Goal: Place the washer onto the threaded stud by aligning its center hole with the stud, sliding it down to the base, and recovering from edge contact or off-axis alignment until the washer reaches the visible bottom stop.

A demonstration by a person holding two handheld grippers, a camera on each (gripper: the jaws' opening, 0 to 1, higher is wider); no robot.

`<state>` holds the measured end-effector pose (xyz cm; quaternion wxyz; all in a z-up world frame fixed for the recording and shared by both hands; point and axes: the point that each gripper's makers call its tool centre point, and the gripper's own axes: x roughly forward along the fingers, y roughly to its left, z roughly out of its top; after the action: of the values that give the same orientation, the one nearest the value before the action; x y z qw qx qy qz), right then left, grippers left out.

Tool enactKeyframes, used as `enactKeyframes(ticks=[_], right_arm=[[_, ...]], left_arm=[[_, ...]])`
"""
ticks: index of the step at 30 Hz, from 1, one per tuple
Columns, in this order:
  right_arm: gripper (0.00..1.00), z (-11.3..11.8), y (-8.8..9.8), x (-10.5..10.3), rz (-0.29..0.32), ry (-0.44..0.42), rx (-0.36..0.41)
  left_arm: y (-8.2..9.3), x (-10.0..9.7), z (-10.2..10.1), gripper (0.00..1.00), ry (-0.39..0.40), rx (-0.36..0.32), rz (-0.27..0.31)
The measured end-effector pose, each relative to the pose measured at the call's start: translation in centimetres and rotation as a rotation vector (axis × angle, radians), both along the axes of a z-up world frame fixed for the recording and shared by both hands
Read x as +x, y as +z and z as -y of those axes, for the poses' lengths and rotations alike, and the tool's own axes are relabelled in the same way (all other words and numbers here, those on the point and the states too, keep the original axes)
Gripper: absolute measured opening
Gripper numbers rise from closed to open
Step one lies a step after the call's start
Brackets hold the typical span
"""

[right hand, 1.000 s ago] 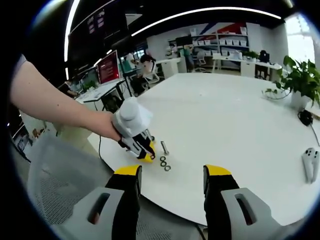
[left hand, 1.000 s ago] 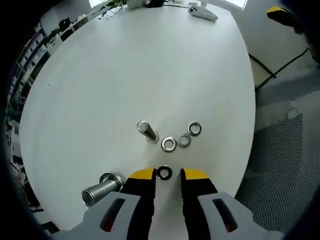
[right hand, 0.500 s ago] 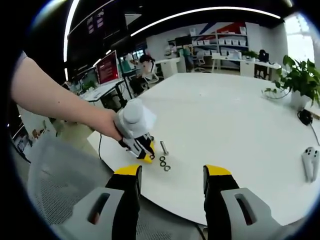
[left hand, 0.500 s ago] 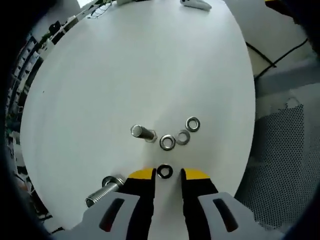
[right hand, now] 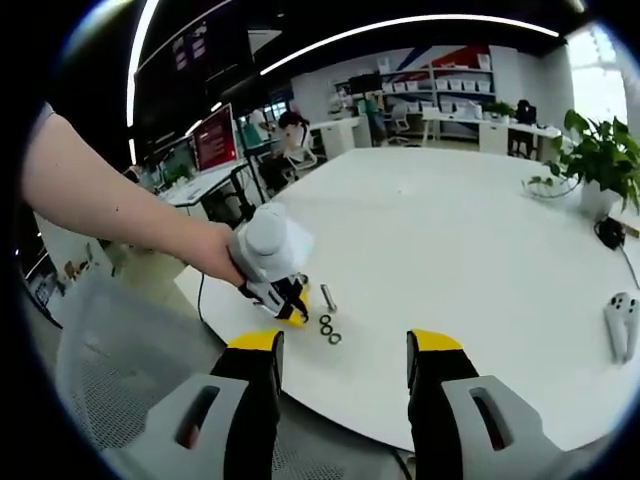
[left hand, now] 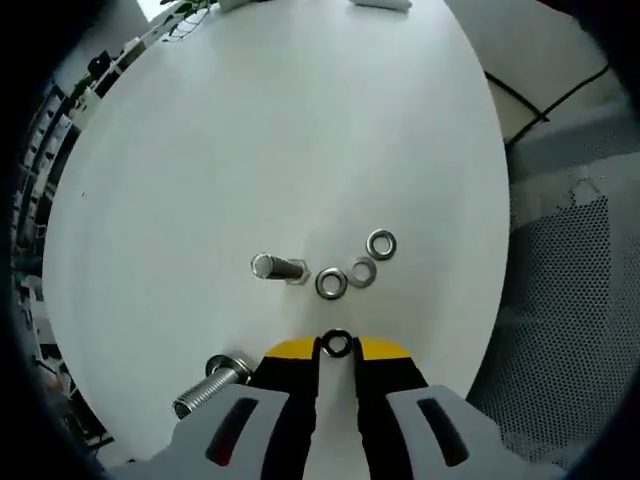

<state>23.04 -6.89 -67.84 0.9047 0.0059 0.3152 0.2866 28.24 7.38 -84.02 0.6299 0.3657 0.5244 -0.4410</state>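
Washer sits pinched between the yellow tips of the left gripper, at 6 o'clock from the stud on the white table. Three more washers lie at 3 o'clock of the stud. Right gripper hangs wide open, holding nothing.

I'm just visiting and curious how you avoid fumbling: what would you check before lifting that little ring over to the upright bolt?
1. Dark washer sits between the left gripper's yellow tips: ok.
2. Jaws firmly clamped on it: cannot tell; they look nearly closed around it.
3. Threaded stud stands upright on the white table: ok.
4. Path to the stud clear of the three loose washers: ok, they lie to one side.
5. Right gripper open, held back from the work: ok.
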Motion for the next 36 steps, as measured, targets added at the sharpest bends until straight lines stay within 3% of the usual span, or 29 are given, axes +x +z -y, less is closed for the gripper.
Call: enactKeyframes(ticks=[21,25,36], right_arm=[[0.52,0.1,0.0,0.0,0.002,0.0,0.0],[0.52,0.1,0.0,0.0,0.002,-0.001,0.003],[0.51,0.1,0.1,0.0,0.004,0.0,-0.001]], left_arm=[[0.3,-0.3,-0.2,0.08,0.141,-0.041,0.008],[1.8,0.4,0.6,0.08,0.203,-0.127,0.04],[5.7,2.4,1.3,0.08,0.212,-0.204,0.117]])
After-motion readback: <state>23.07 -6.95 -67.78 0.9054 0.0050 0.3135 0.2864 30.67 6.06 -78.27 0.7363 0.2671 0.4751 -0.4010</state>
